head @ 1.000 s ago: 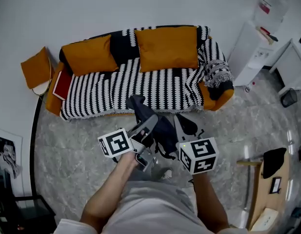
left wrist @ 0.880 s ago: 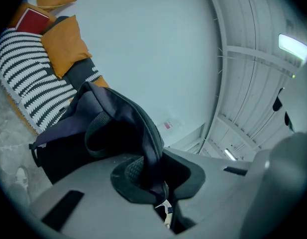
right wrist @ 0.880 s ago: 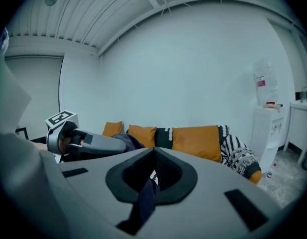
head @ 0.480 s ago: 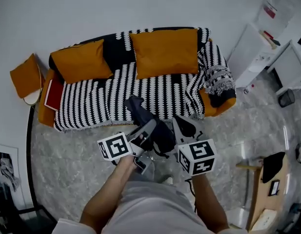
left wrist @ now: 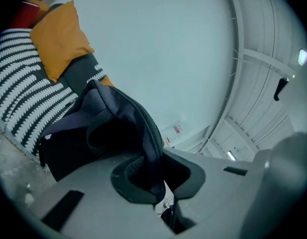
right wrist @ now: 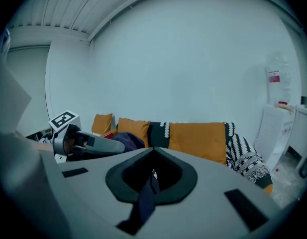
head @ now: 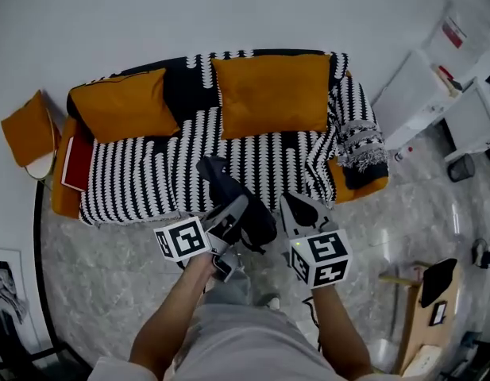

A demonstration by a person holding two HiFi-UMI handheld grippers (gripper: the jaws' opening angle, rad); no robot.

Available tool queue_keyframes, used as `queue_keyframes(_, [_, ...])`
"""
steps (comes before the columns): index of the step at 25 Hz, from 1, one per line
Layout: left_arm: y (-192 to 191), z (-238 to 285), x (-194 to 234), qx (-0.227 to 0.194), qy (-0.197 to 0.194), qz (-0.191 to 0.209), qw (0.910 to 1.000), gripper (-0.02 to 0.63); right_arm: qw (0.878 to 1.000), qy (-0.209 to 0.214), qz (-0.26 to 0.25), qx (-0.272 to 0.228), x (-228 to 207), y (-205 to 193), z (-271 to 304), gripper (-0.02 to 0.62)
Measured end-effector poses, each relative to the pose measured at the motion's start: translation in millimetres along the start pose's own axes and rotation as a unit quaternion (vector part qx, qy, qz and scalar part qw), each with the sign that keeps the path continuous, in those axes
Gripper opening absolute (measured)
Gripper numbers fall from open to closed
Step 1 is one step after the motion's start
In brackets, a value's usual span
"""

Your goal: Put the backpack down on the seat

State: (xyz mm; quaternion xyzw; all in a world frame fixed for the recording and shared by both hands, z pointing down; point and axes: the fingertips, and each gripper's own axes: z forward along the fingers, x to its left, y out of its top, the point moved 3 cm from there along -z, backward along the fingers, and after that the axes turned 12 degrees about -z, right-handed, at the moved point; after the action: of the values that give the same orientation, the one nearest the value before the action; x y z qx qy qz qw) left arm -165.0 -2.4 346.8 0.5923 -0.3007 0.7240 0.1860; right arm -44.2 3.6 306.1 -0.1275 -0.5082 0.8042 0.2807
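Observation:
A dark navy backpack (head: 235, 199) hangs in the air between both grippers, just in front of the sofa's striped seat (head: 157, 173). My left gripper (head: 231, 215) is shut on a fold of the backpack's fabric (left wrist: 118, 128), which bunches between its jaws (left wrist: 154, 177). My right gripper (head: 298, 213) is shut on a dark strap (right wrist: 145, 198) that runs down through its jaws (right wrist: 152, 177). The sofa carries two orange cushions (head: 272, 92) against its back. In the right gripper view the left gripper (right wrist: 91, 144) shows at the left, with the sofa (right wrist: 203, 141) behind.
A red book (head: 76, 162) lies at the sofa's left end, and a loose orange cushion (head: 25, 129) stands on the floor beyond it. A white water dispenser (head: 423, 94) is at the right, a wooden table (head: 426, 316) at the lower right. The floor is grey marble.
The sofa has come closer and lower in the head view as the person steps toward it. Both grippers keep their hold on the backpack, which now overlaps the seat's front edge.

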Motion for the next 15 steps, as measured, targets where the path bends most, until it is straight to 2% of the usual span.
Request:
queue_keyframes(7, [58.0,21.1,30.6,0.045,-0.012,0.009,0.9989,0.028,1.000,-0.003,-0.001,0.030,-1.8,11.9,62.3,0.002])
queue_keyframes(15, [117.6,46.0,64.0,0.061,-0.020,0.010,0.9979,0.028,0.998,0.001,-0.012,0.054,-3.5,23.6,115.2,0.002])
